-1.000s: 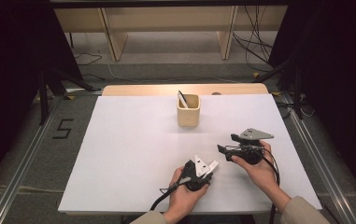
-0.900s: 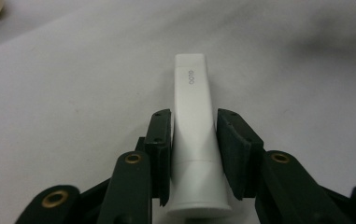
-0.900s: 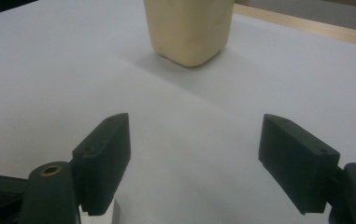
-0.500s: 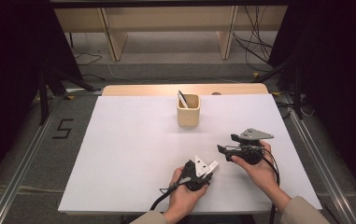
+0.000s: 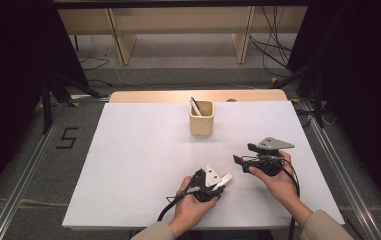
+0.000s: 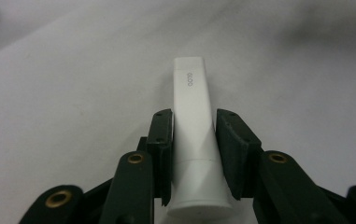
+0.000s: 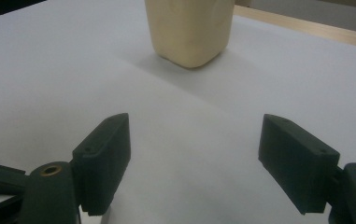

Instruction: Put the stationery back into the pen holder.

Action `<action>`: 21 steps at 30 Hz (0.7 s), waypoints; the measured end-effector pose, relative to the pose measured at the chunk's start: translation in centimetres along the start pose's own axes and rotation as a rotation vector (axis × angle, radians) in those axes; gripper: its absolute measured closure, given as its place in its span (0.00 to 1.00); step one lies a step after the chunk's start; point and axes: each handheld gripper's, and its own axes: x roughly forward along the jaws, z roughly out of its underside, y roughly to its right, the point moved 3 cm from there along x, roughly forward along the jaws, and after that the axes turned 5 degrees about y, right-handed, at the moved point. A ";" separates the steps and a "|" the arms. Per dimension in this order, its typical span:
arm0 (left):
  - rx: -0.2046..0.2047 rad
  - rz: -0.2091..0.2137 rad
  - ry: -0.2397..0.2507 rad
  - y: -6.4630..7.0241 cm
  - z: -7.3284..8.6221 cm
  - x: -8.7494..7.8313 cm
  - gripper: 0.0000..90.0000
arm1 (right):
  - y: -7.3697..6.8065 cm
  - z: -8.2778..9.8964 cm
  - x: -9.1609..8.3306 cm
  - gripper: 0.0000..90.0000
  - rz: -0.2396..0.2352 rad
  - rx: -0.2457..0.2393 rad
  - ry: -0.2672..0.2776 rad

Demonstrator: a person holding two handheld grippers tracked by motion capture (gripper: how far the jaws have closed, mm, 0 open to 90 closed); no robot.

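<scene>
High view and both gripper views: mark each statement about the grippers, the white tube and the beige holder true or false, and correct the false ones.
1. The left gripper has a white tube between its jaws. True.
2. The right gripper is shut on the white tube. False: its jaws stand wide apart with nothing between them.
3. The beige holder lies tipped on its side. False: it stands upright on the white table.
4. A dark pen stands in the beige holder. True.
5. In the right gripper view, the beige holder lies ahead of the open jaws. True.
</scene>
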 end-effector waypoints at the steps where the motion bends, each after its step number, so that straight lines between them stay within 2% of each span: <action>1: 0.010 0.010 -0.005 -0.1 0.0 -0.1 0.75 | 0.0 0.0 0.0 0.29 -0.003 -0.001 -0.001; 4: 0.040 0.040 -0.023 -0.5 -0.1 -0.6 0.75 | -0.2 -0.1 -0.1 0.30 -0.024 -0.005 -0.003; 6: 0.076 0.065 -0.046 -0.7 -0.2 -1.0 0.75 | -0.3 -0.1 -0.1 0.31 -0.038 -0.012 0.000; 7: 0.100 0.079 -0.063 -0.9 -0.3 -1.3 0.75 | -0.5 -0.1 -0.3 0.34 -0.079 -0.025 -0.004; 8: 0.118 0.090 -0.073 -1.0 -0.3 -1.5 0.75 | -0.7 -0.1 -0.3 0.34 -0.100 -0.036 -0.010; 9: 0.129 0.102 -0.081 -1.2 -0.3 -1.8 0.75 | -0.7 -0.1 -0.3 0.34 -0.100 -0.036 -0.010; 10: 0.145 0.113 -0.094 -1.4 -0.3 -2.0 0.75 | -1.1 0.1 -0.4 0.34 -0.157 -0.067 -0.036; 12: 0.158 0.134 -0.104 -1.8 -0.3 -2.6 0.75 | -1.6 0.4 -0.4 0.34 -0.195 -0.093 -0.058; 18: 0.229 0.251 -0.166 -2.9 0.0 -4.2 0.75 | -3.4 1.1 -0.4 0.34 -0.354 -0.188 -0.133; 19: 0.243 0.274 -0.171 -3.0 0.1 -4.5 0.75 | -3.8 1.2 -0.4 0.34 -0.377 -0.209 -0.142; 20: 0.252 0.292 -0.175 -3.1 0.2 -4.7 0.75 | -3.8 1.2 -0.4 0.34 -0.377 -0.209 -0.142; 21: 0.265 0.305 -0.183 -3.2 0.2 -4.9 0.75 | -4.1 1.4 -0.4 0.35 -0.405 -0.231 -0.153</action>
